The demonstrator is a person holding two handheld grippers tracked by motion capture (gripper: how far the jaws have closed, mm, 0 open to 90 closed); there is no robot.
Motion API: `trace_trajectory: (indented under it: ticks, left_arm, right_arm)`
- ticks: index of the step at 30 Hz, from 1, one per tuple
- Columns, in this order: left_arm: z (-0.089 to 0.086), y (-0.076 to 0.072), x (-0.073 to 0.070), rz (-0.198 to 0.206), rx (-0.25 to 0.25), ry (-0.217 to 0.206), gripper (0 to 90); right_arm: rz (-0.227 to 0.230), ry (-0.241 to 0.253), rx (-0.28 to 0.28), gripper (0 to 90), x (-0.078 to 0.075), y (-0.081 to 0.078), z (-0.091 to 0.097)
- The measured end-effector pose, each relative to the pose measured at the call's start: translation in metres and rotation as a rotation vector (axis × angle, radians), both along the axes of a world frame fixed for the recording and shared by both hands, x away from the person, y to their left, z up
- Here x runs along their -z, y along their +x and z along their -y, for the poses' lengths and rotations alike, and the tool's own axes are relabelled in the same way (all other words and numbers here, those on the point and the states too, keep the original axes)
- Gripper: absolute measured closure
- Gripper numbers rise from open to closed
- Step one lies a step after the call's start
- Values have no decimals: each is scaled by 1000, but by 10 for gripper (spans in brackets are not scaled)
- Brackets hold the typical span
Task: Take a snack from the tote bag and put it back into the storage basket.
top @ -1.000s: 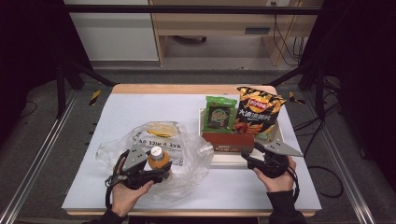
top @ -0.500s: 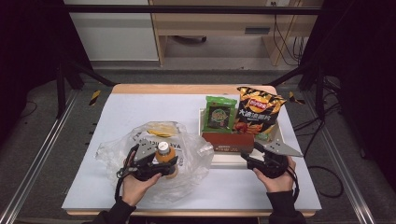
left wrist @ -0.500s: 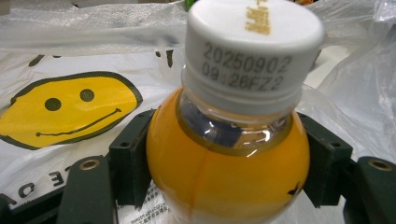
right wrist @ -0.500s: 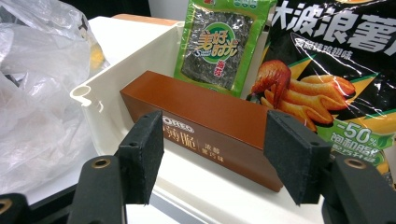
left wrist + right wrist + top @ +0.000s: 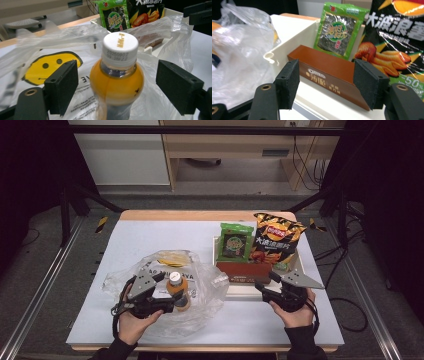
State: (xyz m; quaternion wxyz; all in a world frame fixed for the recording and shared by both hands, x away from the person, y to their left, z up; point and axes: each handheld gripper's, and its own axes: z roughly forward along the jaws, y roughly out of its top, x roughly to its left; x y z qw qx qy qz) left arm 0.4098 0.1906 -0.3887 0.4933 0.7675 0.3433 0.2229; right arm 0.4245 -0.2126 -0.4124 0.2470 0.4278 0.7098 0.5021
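Observation:
An orange drink bottle with a white cap stands in a crumpled clear plastic bag with a yellow smiley print. My left gripper is at the bottle from the left. Its jaws have just been opening, and in the left gripper view the bottle stands between the pads with a gap on each side. My right gripper is open, level with a brown Oreo box lying in a white tray, with nothing between its pads.
A green seaweed pack and a black-and-yellow chips bag stand upright in the tray behind the Oreo box. The plastic bag spreads over the table's front left. The tray sits at the right.
The left gripper's jaws have opened off the bottle and the hand has drawn back a little to the left. The right gripper has not moved.

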Motion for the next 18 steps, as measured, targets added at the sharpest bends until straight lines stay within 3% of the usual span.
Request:
trace_trajectory:
  ticks: [10, 18]
  left_arm:
    - [-33, -10, -1, 13, -45, -3, 181]
    - [-56, -5, 3, 7, -94, -12, 187]
  right_arm:
    - [44, 21, -48, 372, -17, -9, -10]
    - [63, 21, -88, 358, -28, -11, -22]
